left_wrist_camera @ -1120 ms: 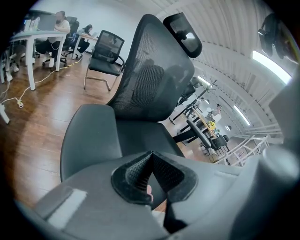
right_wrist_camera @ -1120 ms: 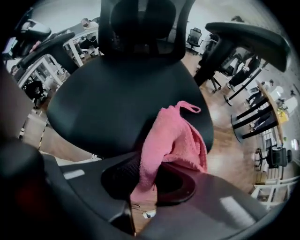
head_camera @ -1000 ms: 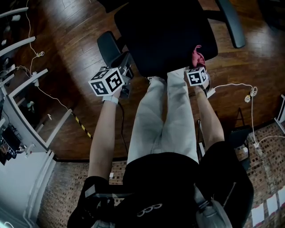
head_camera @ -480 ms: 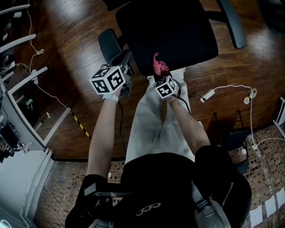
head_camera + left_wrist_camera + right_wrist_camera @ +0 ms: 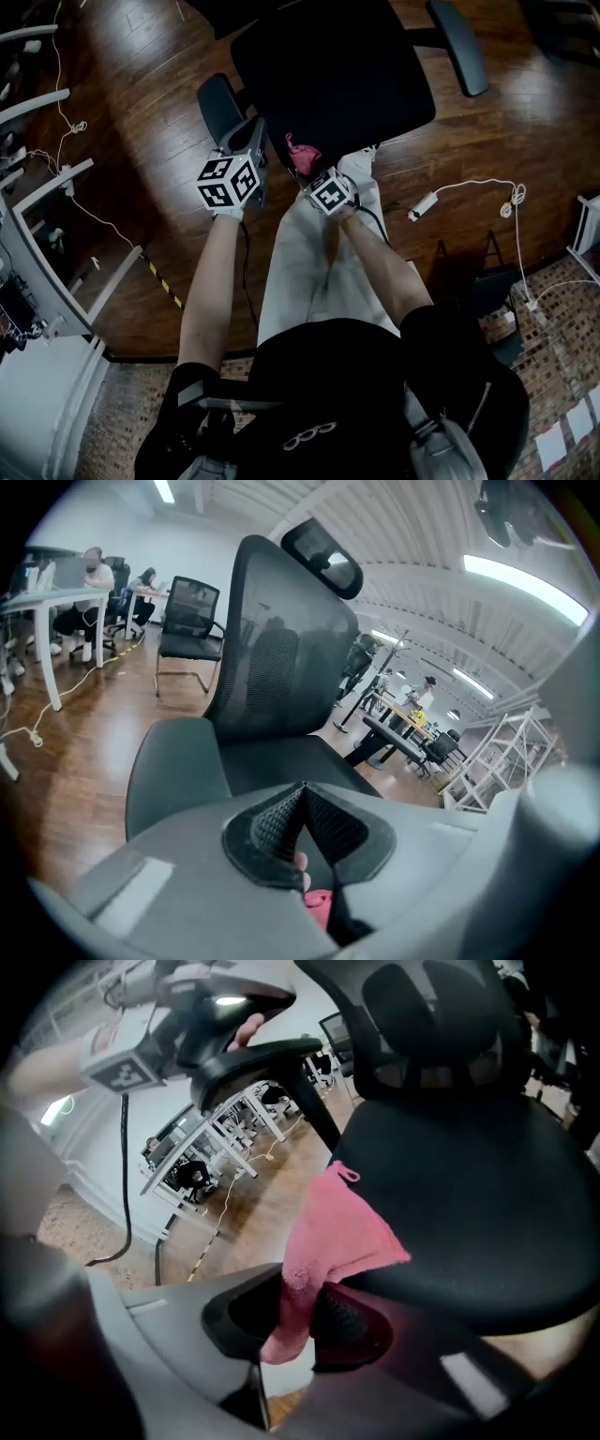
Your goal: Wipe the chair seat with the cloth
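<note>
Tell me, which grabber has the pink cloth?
The right gripper: the pink cloth is pinched in its jaws. The left gripper is shut on nothing.

1. Black short-sleeved top (image 5: 328,375), pale trousers (image 5: 319,262) — plus a white band (image 5: 225,214) at the left wrist.
2. The left gripper (image 5: 302,808) and right gripper (image 5: 298,1312): grey shells, black dimpled pads (image 5: 272,825).
3. Each carries a white cube (image 5: 228,181) with black square markers — black cable (image 5: 246,272) trailing off.

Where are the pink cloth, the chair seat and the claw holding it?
pink cloth (image 5: 342,1227): right gripper view, its broad middle.
chair seat (image 5: 347,75): head view, centre of the cushion.
right claw (image 5: 302,1321): right gripper view, midway between its fingertips.
</note>
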